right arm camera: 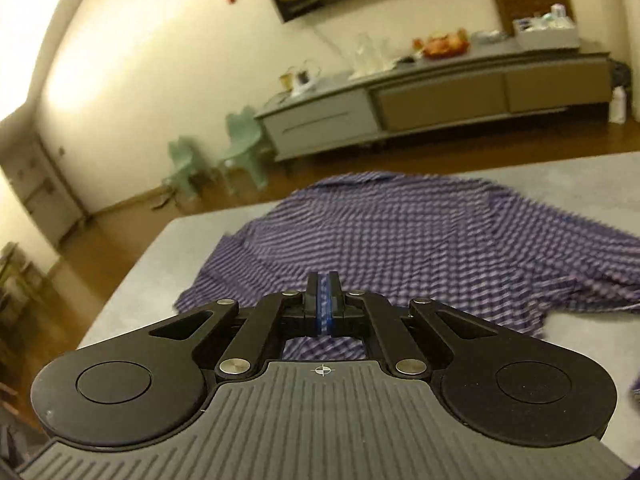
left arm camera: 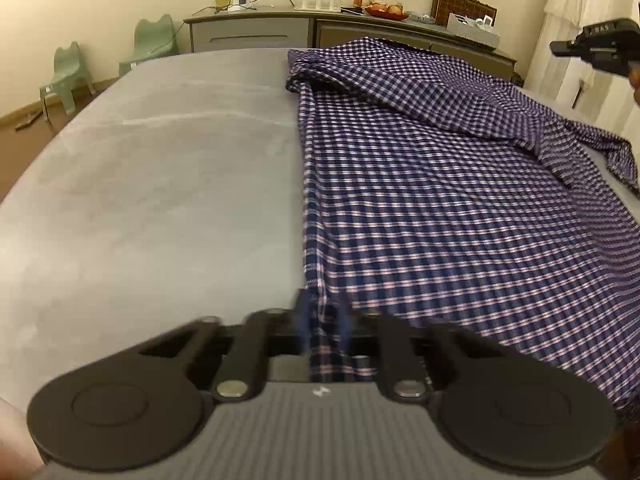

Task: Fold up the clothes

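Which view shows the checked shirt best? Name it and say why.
The left wrist view. There the checked shirt is sharp, spread flat on the grey bed, with its edge running into the left gripper, which is pinching it. The right wrist view shows the shirt too, but motion-blurred, beyond the shut, empty right gripper.

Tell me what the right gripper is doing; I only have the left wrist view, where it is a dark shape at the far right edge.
Observer: The right gripper is shut, blue pads pressed together with nothing between them, raised above the checked shirt.
Operator: Report what lies beyond the shirt from that side.
Observer: Bare grey surface past the shirt's far edge, then wooden floor before the sideboard.
Operator: Name anything on that floor.
Observer: A white bottle stands at the sideboard's right end.
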Available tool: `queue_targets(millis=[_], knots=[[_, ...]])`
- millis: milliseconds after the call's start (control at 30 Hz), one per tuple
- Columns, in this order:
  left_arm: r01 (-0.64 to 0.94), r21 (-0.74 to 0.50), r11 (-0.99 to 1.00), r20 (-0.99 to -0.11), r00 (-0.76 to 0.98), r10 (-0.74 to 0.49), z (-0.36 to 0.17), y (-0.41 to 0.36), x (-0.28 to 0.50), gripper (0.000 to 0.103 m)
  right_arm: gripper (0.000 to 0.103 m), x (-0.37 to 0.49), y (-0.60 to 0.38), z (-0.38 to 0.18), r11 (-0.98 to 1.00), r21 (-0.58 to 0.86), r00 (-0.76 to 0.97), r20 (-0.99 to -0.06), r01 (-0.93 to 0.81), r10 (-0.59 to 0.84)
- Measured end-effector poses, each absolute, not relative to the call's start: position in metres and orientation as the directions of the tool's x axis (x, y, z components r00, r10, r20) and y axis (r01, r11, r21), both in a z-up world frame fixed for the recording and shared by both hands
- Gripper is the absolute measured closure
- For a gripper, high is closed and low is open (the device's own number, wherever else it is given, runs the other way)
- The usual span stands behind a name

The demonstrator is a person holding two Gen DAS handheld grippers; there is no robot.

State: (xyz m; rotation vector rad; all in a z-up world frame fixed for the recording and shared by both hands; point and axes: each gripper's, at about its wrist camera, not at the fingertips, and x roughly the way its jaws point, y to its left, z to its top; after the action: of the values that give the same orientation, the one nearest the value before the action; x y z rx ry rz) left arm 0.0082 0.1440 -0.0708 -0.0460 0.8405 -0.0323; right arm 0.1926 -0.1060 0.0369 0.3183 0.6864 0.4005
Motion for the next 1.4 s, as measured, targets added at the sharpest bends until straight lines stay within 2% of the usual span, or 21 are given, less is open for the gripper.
queue_targets(millis=[67,100,133,200,267,367,533,667,700,733,800,833,867,900,933,1000,1133,1267,1400], knots=[[0.006,-0.046,0.999,-0.737,0.675,-0.038,-0.072,0.138,0.002,0.095,0.100,0.186,-0.112,0.023,0.868,0.432,0.685,-0.556,-0.246,0.471],[0.006,-0.044,0.999,-0.735,0.677,-0.036,-0.072,0.135,0.000,0.091,0.089,0.183,-0.114,0.017,0.863,0.443,0.676,-0.560,-0.244,0.479],[0.004,-0.037,0.999,-0.733,0.679,-0.030,-0.073,0.132,-0.001,0.088,0.069,0.180,-0.117,0.010,0.858,0.454,0.667,-0.565,-0.241,0.486],[0.002,-0.022,1.000,-0.729,0.685,-0.017,-0.073,0.126,-0.003,0.088,0.044,0.173,-0.123,-0.004,0.848,0.475,0.648,-0.573,-0.235,0.501],[0.004,-0.003,1.000,-0.724,0.690,-0.005,-0.072,0.125,-0.006,0.087,0.045,0.158,-0.135,-0.023,0.830,0.512,0.626,-0.579,-0.220,0.523],[-0.006,-0.009,1.000,-0.723,0.690,-0.003,-0.071,0.126,-0.004,0.084,0.044,0.149,-0.159,-0.054,0.789,0.605,0.580,-0.608,-0.103,0.542],[-0.014,0.008,1.000,-0.727,0.687,0.015,-0.070,0.118,0.004,0.078,0.044,0.157,-0.160,-0.077,0.753,0.648,0.584,-0.569,-0.115,0.579],[-0.005,0.031,0.999,-0.723,0.690,0.026,-0.071,0.113,0.000,0.075,0.044,0.167,-0.150,-0.084,0.739,0.660,0.600,-0.539,-0.136,0.592],[-0.007,0.033,0.999,-0.722,0.692,0.028,-0.071,0.114,-0.002,0.075,0.047,0.168,-0.147,-0.082,0.743,0.653,0.603,-0.537,-0.146,0.590],[-0.009,0.034,0.999,-0.720,0.694,0.030,-0.071,0.114,-0.004,0.075,0.067,0.169,-0.143,-0.079,0.747,0.646,0.607,-0.534,-0.155,0.588],[-0.012,0.041,0.999,-0.715,0.698,0.037,-0.071,0.113,-0.007,0.075,0.092,0.170,-0.136,-0.074,0.755,0.632,0.614,-0.530,-0.174,0.585],[-0.012,0.048,0.999,-0.713,0.700,0.043,-0.071,0.112,-0.007,0.075,0.095,0.171,-0.133,-0.071,0.759,0.624,0.617,-0.528,-0.184,0.583],[-0.017,0.061,0.998,-0.710,0.702,0.055,-0.071,0.110,-0.008,0.080,0.098,0.171,-0.129,-0.069,0.763,0.617,0.621,-0.525,-0.193,0.582],[-0.023,0.079,0.997,-0.708,0.703,0.072,-0.071,0.109,-0.007,0.096,0.099,0.172,-0.126,-0.066,0.767,0.609,0.624,-0.523,-0.202,0.580],[-0.024,0.094,0.995,-0.702,0.707,0.084,-0.070,0.107,-0.008,0.099,0.101,0.171,-0.124,-0.059,0.766,0.606,0.635,-0.509,-0.214,0.581],[-0.016,0.111,0.994,-0.681,0.727,0.088,-0.065,0.102,-0.012,0.100,0.102,0.166,-0.131,-0.031,0.745,0.617,0.677,-0.437,-0.254,0.593],[0.021,0.110,0.994,-0.643,0.764,0.055,-0.055,0.085,-0.023,0.100,0.103,0.149,-0.174,0.022,0.760,0.600,0.780,-0.339,-0.251,0.526],[0.070,0.159,0.985,-0.638,0.769,0.048,-0.058,0.066,-0.031,0.097,0.103,0.142,-0.223,0.026,0.784,0.605,0.840,-0.348,-0.138,0.416],[0.039,0.234,0.972,-0.613,0.782,0.116,-0.061,0.055,-0.038,0.081,0.103,0.147,-0.236,0.021,0.792,0.607,0.853,-0.379,-0.064,0.359]])
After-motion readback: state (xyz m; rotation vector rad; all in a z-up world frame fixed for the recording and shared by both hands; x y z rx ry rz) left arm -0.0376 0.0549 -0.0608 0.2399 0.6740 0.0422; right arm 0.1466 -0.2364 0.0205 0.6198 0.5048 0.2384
